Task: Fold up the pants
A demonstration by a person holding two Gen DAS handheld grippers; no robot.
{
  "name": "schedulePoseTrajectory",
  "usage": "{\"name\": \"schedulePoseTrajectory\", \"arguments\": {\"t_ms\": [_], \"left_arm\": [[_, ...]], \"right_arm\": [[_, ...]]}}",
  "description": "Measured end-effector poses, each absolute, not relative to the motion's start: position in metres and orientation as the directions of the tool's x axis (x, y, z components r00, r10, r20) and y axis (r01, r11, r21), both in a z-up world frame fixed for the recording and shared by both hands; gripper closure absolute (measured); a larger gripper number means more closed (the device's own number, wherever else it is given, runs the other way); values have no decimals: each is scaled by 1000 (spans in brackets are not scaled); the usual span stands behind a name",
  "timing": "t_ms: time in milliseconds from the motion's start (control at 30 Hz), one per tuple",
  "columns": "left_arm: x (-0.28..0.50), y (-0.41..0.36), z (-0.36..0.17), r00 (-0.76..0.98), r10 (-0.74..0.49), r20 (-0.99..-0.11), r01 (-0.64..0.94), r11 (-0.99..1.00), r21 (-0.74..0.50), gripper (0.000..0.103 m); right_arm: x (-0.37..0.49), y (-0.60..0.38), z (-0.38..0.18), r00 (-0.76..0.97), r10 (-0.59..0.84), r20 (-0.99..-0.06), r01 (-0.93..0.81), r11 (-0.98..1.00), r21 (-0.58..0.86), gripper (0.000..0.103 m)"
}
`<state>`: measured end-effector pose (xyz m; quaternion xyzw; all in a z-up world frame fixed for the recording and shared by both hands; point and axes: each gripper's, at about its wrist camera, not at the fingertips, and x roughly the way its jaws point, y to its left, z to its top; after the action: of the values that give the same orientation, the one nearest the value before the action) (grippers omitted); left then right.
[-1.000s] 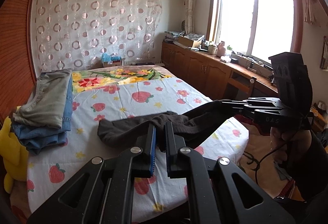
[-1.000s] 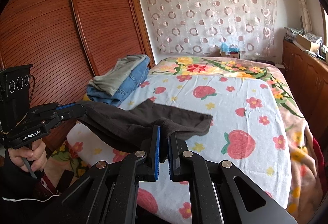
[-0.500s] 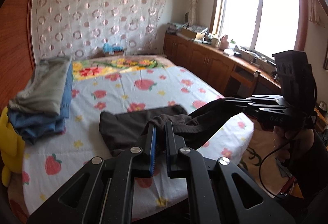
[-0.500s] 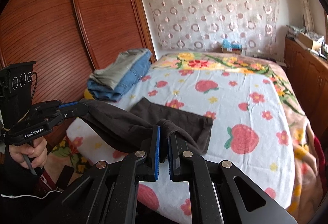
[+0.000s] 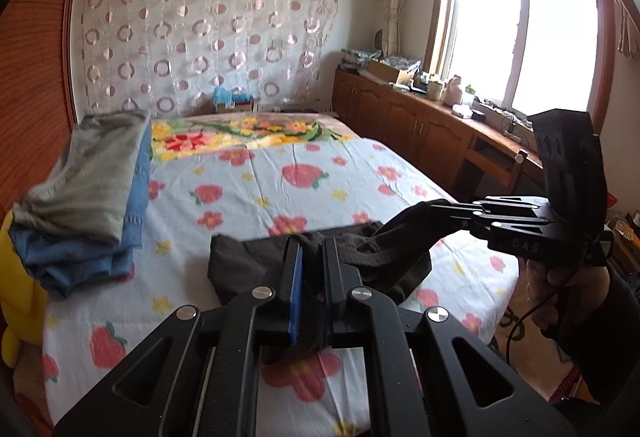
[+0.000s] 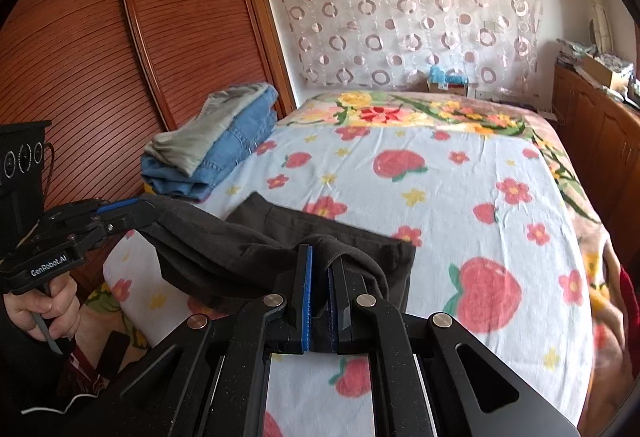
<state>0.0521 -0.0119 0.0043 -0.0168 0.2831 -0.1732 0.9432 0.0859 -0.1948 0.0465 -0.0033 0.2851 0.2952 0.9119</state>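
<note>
Dark brown pants (image 5: 256, 257) (image 6: 320, 233) lie partly folded near the foot of the bed, their near edge lifted off the sheet. My left gripper (image 5: 312, 249) is shut on that raised edge, with cloth bunched between its blue pads. At the other end of the same edge my right gripper (image 6: 320, 257) is shut on the cloth too. Each gripper shows in the other's view: the right gripper (image 5: 436, 207) at the right, the left gripper (image 6: 140, 207) at the left. The cloth sags between them.
A stack of folded clothes (image 5: 88, 189) (image 6: 216, 153), grey on blue denim, sits at the bed's left side. The bed (image 5: 320, 165) has a strawberry-print sheet. A wooden wardrobe (image 6: 100, 57) stands left, low cabinets (image 5: 420, 125) under the window right. A person's hand (image 6: 48, 309) grips the left handle.
Both grippers have moved forward over the bed and sunk a little, carrying the held edge onward. More of the pants now lies flat on the sheet, doubled over.
</note>
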Motion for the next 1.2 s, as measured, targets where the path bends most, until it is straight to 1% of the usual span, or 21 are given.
{"name": "schedulePoseTrajectory", "arguments": {"t_ms": [167,367,467,533,567,600,633,667,833,900,933,967,1067,1167,1200], "left_arm": [[63,-10,0,778,-323,-538,305,944,-127,94],[79,-6,-23,749,-313,-585,292,947,-133,94],[83,-5,-31,735,-313,-602,292,947,-136,92],[83,-4,-33,730,-316,-606,292,946,-141,85],[83,-3,-33,730,-316,-606,291,946,-143,74],[82,-1,-34,733,-311,-605,286,948,-141,58],[81,0,-33,738,-309,-599,283,949,-140,53],[80,2,-34,740,-311,-597,284,948,-141,50],[76,13,-50,721,-287,-630,250,957,-151,49],[74,15,-55,714,-278,-643,238,959,-151,49],[73,15,-59,706,-277,-652,237,960,-151,49],[71,15,-62,699,-276,-660,238,960,-150,49],[68,15,-69,681,-275,-678,241,959,-147,49],[64,14,-76,670,-287,-685,247,956,-159,49],[63,14,-77,669,-291,-684,250,955,-161,49]], "right_arm": [[94,-189,42,664,535,-522,-540,826,161,97],[110,-180,21,649,504,-570,-525,839,144,97],[123,-177,15,634,500,-590,-518,841,157,97],[130,-177,11,626,499,-600,-512,843,167,97],[133,-177,11,625,497,-602,-509,844,168,97],[135,-176,10,625,496,-603,-508,845,169,97],[136,-176,10,625,497,-602,-507,845,171,97],[138,-176,9,623,500,-602,-507,844,176,97],[136,-174,11,645,498,-579,-518,843,148,97],[132,-175,12,659,488,-573,-517,847,127,91],[129,-178,12,668,481,-568,-515,850,113,85],[126,-181,13,680,469,-564,-506,857,102,81],[114,-198,13,691,456,-561,-488,867,103,80],[104,-215,8,679,458,-574,-479,869,127,75],[102,-219,4,669,457,-586,-477,869,132,75]]}}
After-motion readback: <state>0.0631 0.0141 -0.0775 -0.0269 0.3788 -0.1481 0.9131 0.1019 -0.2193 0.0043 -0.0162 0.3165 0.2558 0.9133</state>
